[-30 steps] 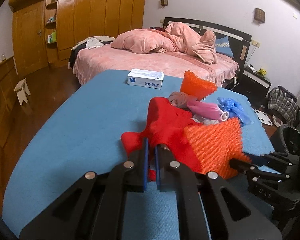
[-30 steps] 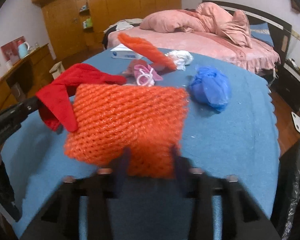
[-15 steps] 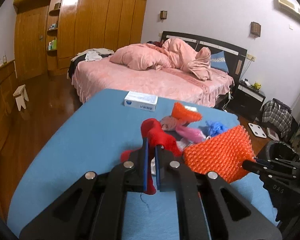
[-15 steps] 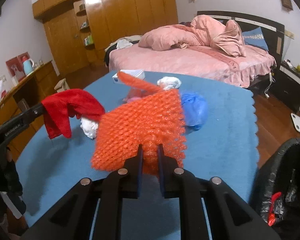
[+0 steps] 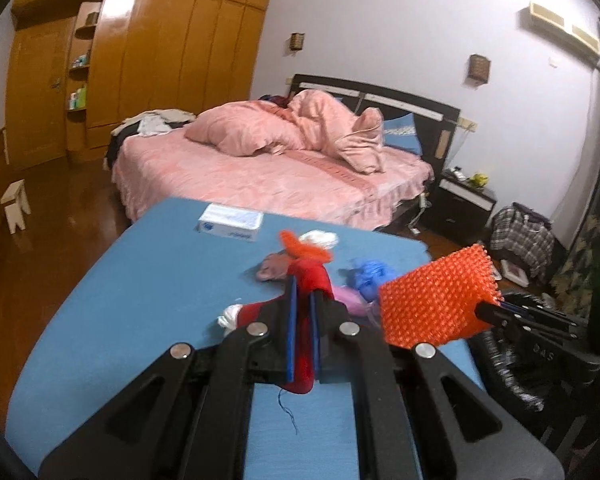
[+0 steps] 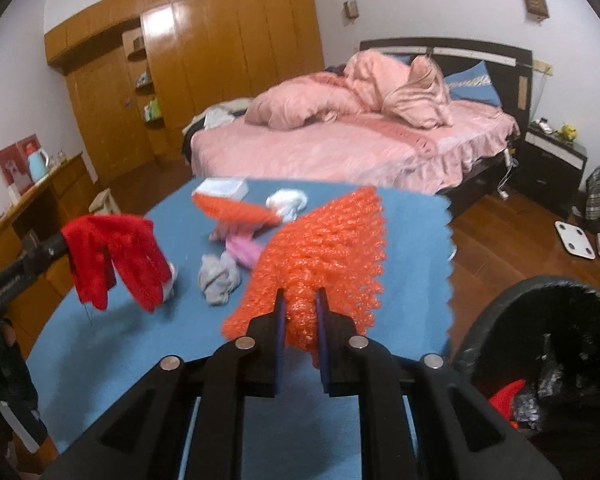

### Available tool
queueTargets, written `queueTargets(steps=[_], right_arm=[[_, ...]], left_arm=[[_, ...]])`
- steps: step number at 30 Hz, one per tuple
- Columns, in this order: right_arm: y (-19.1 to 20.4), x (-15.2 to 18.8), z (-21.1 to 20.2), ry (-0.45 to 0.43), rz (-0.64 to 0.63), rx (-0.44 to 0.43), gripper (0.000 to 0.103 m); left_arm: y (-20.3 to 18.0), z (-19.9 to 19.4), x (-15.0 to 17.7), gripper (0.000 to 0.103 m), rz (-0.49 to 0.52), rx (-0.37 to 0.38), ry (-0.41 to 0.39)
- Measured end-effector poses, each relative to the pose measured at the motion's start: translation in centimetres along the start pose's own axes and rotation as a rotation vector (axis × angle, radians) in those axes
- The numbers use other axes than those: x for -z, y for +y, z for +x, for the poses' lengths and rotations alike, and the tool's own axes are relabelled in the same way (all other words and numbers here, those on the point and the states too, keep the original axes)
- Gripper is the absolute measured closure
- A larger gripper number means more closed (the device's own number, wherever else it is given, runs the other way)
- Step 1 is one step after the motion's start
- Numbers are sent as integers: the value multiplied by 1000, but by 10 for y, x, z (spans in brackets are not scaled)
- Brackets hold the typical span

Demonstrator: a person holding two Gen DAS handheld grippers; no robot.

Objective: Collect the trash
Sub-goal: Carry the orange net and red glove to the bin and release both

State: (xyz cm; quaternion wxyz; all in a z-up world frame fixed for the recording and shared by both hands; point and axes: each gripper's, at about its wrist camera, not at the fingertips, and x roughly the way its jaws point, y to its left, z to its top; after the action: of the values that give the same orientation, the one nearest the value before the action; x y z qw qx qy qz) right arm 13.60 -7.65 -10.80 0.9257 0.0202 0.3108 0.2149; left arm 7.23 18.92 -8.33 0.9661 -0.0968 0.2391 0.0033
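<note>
**Both grippers hold trash above the table**

The left gripper [image 5: 302, 300] is closed on a red cloth [image 6: 116, 256]. The right gripper [image 6: 299, 300] is closed on an orange net [image 6: 328, 252], beside the black bin [image 6: 540, 344]. Other trash lies on the blue table [image 5: 140, 304].

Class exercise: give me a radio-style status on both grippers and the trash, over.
Left gripper shut on red cloth. Right gripper shut on orange foam net. Both lifted off blue table. Black bin at right, path clear.

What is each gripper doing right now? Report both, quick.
Left gripper: shut on the red cloth rag, lifted off the blue table.
Right gripper: shut on the orange foam mesh sleeve.
</note>
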Motion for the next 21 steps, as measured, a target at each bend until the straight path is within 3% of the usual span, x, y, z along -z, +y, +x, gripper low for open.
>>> queueTargets(steps=[14,21], right_arm=[[-56,-11,-63,-94,63,90,89],[-96,-3,-88,-106,92,181,89]], left_arm=[[-92,-8,-20,98,62,198,-54],[-153,8,-13,98,107,317,-25]])
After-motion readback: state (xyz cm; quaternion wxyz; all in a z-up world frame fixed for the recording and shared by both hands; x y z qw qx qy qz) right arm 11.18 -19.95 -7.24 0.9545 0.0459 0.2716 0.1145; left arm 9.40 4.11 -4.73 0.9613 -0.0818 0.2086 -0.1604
